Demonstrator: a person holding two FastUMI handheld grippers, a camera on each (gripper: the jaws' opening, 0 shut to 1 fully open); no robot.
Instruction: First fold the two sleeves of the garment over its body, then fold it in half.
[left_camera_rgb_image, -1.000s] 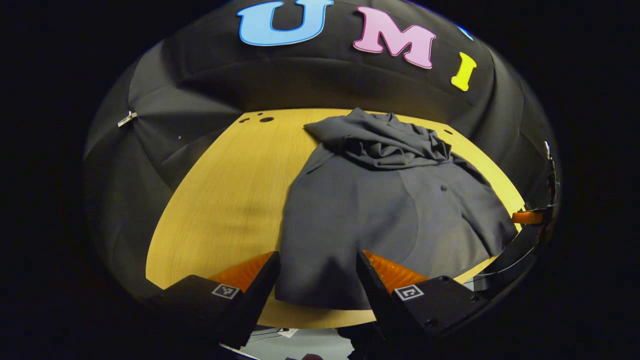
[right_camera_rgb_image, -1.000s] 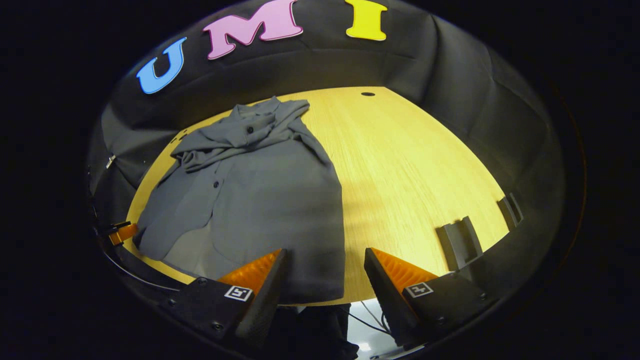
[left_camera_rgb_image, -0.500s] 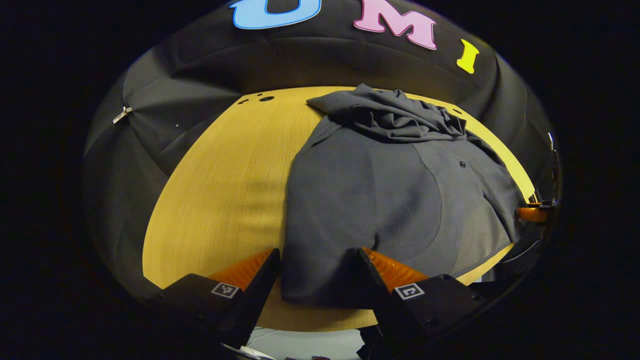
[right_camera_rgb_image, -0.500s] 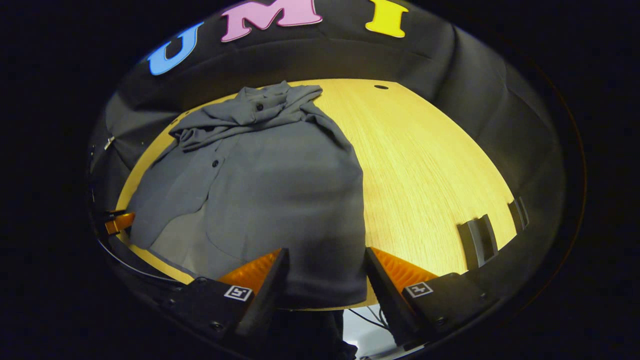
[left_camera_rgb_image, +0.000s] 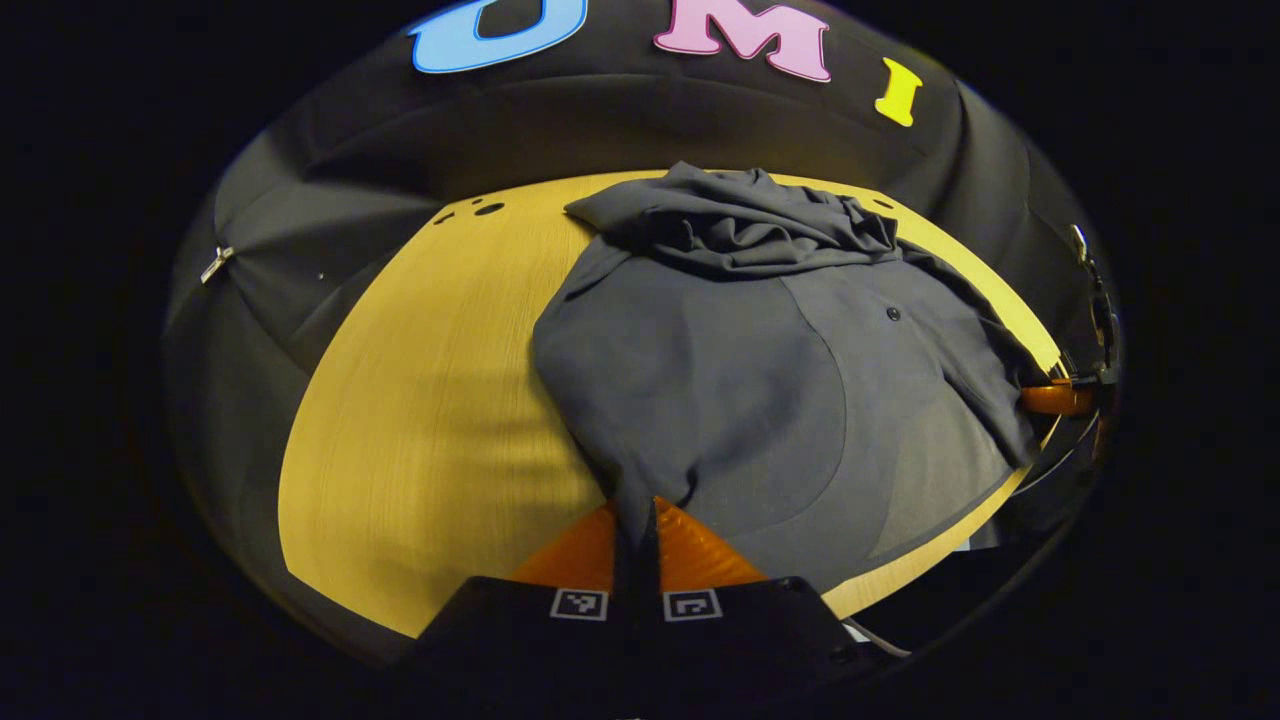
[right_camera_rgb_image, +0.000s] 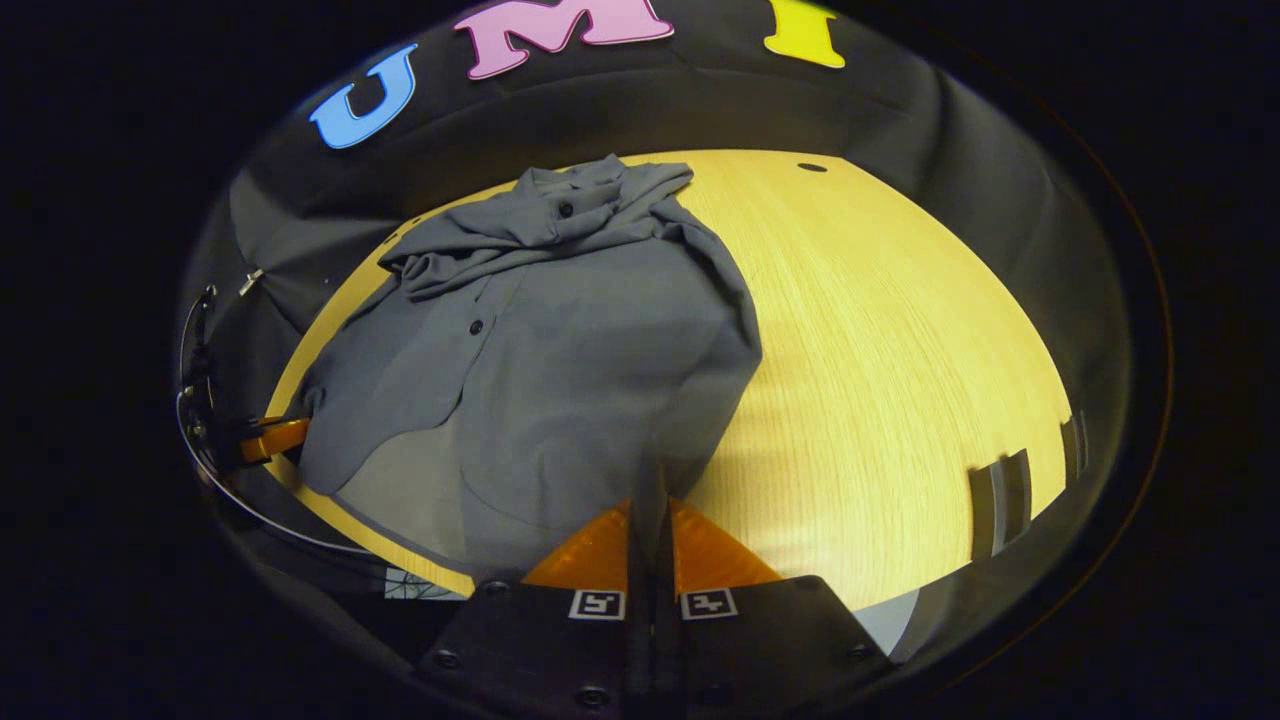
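The garment (left_camera_rgb_image: 760, 370), a grey buttoned shirt, lies on the wooden table (left_camera_rgb_image: 430, 400) with its collar end toward the far wall and its hem at the near edge. The sleeves (left_camera_rgb_image: 740, 225) are already bunched over the upper body, so I judge the sleeve step done and the half fold starting. I have my left gripper (left_camera_rgb_image: 640, 525) pinched closed on one near hem corner, cloth pulled into a peak between the fingers. My right gripper (right_camera_rgb_image: 650, 520) is clamped the same way on the other hem corner (right_camera_rgb_image: 660, 470). Holding both corners keeps the hem edge straight when I carry it up toward the collar. From the right gripper view the left gripper sits at the far hem side, just at the table edge. Risk, as I see it: thin fabric slipping out, or the piled sleeves shifting as the hem travels over.
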